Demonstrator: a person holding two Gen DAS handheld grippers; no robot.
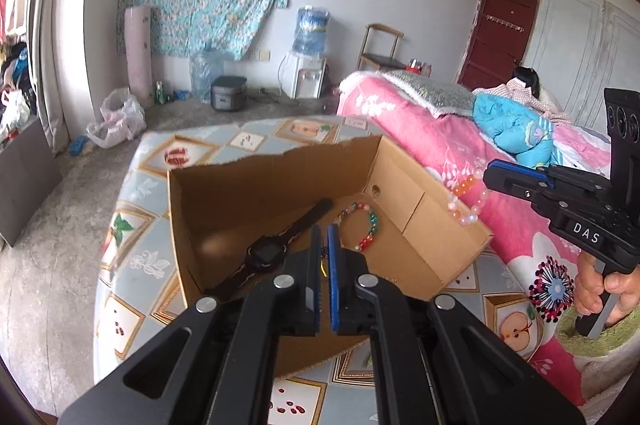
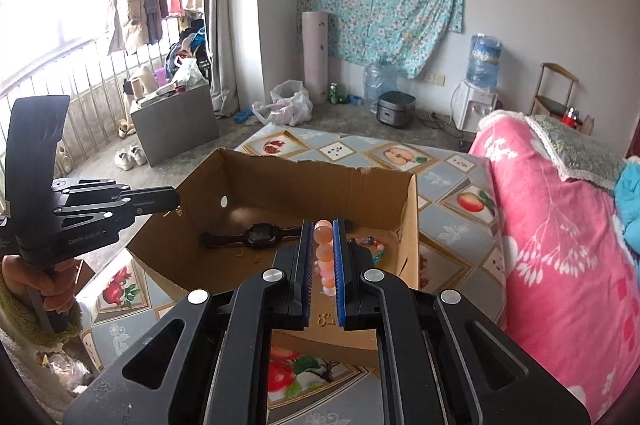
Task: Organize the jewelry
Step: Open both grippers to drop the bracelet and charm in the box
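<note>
An open cardboard box (image 1: pixel 276 185) stands on the table. A black watch (image 1: pixel 264 257) and a multicoloured bead bracelet (image 1: pixel 370 225) lie on its floor. My left gripper (image 1: pixel 324 227) is shut above the box's near side, and a small gold piece (image 2: pixel 178 212) hangs at its tip. My right gripper (image 2: pixel 323 221) is shut on a pink and orange bead bracelet (image 2: pixel 324 253). In the left wrist view that bracelet (image 1: pixel 468 201) dangles from the right gripper (image 1: pixel 489 171) over the box's right wall. The watch (image 2: pixel 260 235) shows in the right wrist view too.
The table (image 2: pixel 452 225) has a fruit-patterned cloth. A bed with a pink blanket (image 2: pixel 560 245) runs close along its right side, and a person (image 1: pixel 524 77) lies at its far end. Two tiny gold rings (image 2: pixel 240 252) lie on the box floor. Water jugs and bags sit by the wall.
</note>
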